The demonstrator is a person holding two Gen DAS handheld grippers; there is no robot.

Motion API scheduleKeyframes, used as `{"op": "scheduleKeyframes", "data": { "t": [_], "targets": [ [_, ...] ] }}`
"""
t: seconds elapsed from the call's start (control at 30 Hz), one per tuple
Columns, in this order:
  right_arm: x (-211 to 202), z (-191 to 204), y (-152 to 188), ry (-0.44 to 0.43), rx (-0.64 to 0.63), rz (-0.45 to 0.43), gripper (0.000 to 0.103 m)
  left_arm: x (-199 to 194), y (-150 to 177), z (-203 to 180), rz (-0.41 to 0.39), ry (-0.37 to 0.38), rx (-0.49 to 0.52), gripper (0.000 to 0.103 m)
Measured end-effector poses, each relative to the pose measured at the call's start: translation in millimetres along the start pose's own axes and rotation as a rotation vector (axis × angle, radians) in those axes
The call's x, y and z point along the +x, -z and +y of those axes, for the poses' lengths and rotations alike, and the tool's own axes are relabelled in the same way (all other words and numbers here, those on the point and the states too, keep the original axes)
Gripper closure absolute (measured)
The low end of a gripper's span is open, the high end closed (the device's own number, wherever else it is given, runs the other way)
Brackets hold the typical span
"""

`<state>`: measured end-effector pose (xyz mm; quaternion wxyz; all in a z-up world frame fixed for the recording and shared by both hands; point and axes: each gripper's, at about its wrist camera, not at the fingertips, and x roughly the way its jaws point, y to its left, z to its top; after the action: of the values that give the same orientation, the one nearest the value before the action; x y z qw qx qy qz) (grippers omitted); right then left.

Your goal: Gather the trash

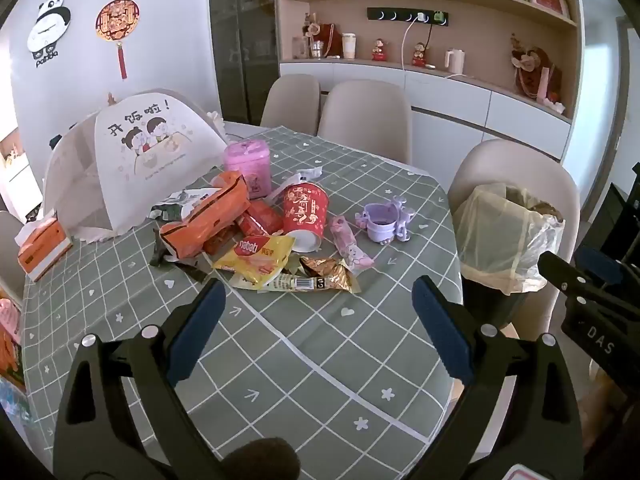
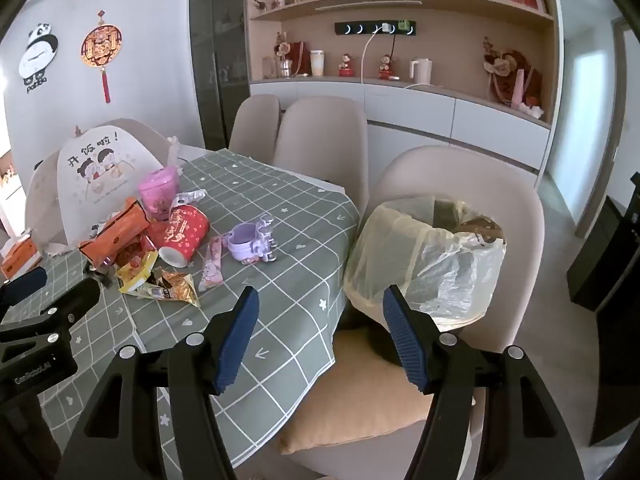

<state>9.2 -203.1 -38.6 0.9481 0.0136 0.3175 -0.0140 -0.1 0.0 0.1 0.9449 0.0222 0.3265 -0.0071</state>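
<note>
A heap of trash lies on the grey checked tablecloth [image 1: 304,360]: a red paper cup [image 1: 305,212] on its side, a yellow wafer wrapper [image 1: 256,258], a gold wrapper [image 1: 326,272], a pink wrapper [image 1: 350,246], a torn orange tissue pack [image 1: 204,220]. A bin lined with a pale bag [image 2: 424,256] stands on a chair at the table's right edge. My left gripper [image 1: 316,312] is open and empty, just short of the heap. My right gripper [image 2: 320,320] is open and empty, between the table edge and the bin.
A white folding food cover [image 1: 136,156], a pink tin [image 1: 248,164], a lilac toy cup [image 1: 384,220] and an orange tissue box [image 1: 42,250] stand on the table. Beige chairs [image 1: 366,120] ring it. An orange cushion [image 2: 360,404] lies on the near chair.
</note>
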Motion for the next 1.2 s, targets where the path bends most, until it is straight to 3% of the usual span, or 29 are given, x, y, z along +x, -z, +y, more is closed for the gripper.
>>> {"op": "scheduleKeyframes", "data": {
  "t": [1.2],
  "targets": [
    [-1.4,-2.4,1.9,0.000,0.003,0.002,0.042,-0.2,0.1,0.1,-0.002,0.001,0.000,0.013]
  ]
}}
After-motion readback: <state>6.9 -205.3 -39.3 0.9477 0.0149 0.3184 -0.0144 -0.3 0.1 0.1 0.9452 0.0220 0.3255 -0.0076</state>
